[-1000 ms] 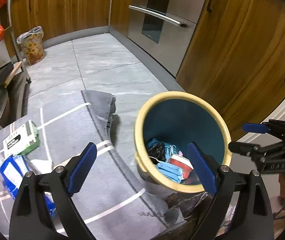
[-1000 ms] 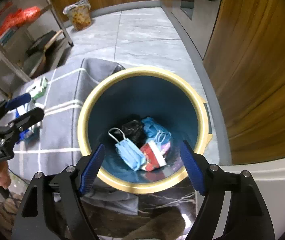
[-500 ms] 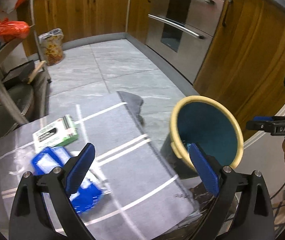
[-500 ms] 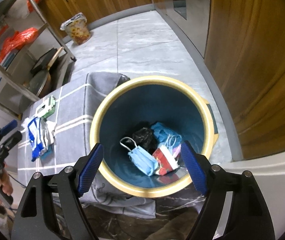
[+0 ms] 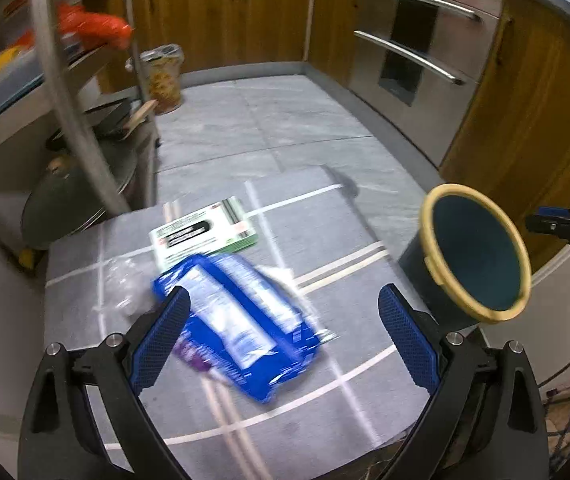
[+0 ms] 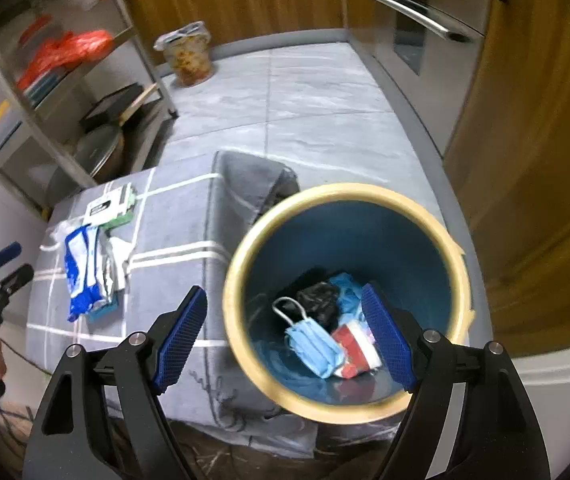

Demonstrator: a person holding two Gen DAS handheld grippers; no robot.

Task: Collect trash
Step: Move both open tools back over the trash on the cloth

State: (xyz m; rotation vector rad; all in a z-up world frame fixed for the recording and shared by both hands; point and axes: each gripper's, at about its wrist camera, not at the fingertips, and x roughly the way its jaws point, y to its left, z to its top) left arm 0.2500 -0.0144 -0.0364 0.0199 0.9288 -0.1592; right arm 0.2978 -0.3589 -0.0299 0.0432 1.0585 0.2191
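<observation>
The round blue bin with a yellow rim (image 6: 345,200) contains a pale blue face mask (image 6: 313,346), a crumpled black bag (image 6: 319,296) and a red-and-white packet (image 6: 351,346). The blue-and-white plastic wrapper (image 5: 241,320) lies on the grey lined cloth (image 5: 325,240), below the left gripper (image 5: 281,336), whose jaws stand apart and empty. The right gripper (image 6: 285,336) jaws stand apart, straddling the bin's near rim without contact.

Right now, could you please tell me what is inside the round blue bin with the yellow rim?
Inside the blue bin lie a light blue face mask, a crumpled black bag, a red and white packet and more blue material behind. Whatever lies beneath them is covered.
</observation>
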